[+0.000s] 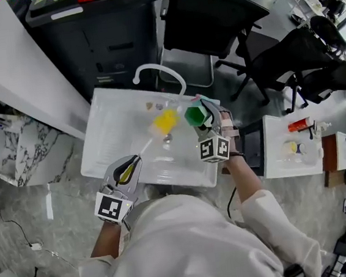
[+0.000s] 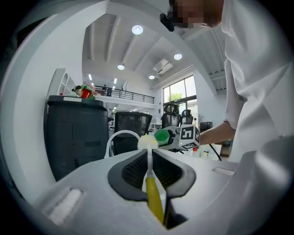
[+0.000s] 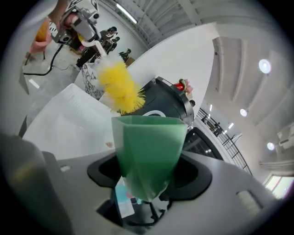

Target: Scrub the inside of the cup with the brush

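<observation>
In the head view, my left gripper (image 1: pixel 130 166) is shut on the yellow handle of a brush over the white sink (image 1: pixel 99 142). The brush's yellow bristle head (image 1: pixel 165 121) hangs above the basin, just left of the green cup (image 1: pixel 195 115). My right gripper (image 1: pixel 206 118) is shut on that cup. In the right gripper view the faceted green cup (image 3: pixel 149 151) sits between the jaws, mouth pointing away, with the brush head (image 3: pixel 120 89) just beyond its rim, outside it. The left gripper view shows the brush handle (image 2: pixel 154 197) clamped and the cup (image 2: pixel 163 136) right of the bristles (image 2: pixel 148 142).
A curved white faucet (image 1: pixel 157 72) rises at the sink's far edge. Behind it stand a dark bin (image 1: pixel 97 32) and a black office chair (image 1: pixel 209 14). A white side table (image 1: pixel 279 154) with small bottles is at the right, a marble slab (image 1: pixel 14 151) at the left.
</observation>
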Available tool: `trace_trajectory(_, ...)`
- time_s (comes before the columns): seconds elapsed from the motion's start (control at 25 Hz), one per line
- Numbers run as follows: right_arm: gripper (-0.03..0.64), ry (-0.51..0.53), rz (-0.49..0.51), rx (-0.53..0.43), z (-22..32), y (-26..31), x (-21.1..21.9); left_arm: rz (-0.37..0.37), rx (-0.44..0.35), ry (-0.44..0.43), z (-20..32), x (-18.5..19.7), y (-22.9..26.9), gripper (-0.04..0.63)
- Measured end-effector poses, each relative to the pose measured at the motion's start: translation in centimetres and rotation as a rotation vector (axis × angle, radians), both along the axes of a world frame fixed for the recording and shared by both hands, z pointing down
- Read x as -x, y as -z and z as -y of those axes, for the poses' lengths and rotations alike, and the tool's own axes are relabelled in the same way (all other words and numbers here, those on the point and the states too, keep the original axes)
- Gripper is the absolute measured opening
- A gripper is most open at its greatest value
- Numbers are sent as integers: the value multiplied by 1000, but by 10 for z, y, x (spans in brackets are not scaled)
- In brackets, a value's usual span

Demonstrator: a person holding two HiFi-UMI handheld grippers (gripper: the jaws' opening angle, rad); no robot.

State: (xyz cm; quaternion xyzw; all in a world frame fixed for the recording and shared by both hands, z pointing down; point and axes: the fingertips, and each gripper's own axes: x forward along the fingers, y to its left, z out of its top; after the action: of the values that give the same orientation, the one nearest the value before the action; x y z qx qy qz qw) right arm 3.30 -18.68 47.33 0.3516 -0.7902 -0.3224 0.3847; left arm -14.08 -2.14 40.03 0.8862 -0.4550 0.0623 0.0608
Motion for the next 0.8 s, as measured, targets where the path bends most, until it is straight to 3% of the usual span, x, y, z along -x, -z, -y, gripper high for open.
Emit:
trace_trajectory(0.36, 298, -19, -236, -164, -15, 57, -40, -18, -116, -160, -8, -41, 43, 38)
trace_trajectory(0.56, 298, -53, -306, -198, -22, 74, -60, 2, -158, -222, -11, -60, 54, 38)
trace_trajectory(0.68, 298, -40, -353, -215, -22, 70, -67, 43, -187, -257, -19, -70, 58, 38)
trace_trajectory(0.8, 298, -28, -362, -203, -25, 71, -68, 134, -209, -290, -22, -81, 59, 38)
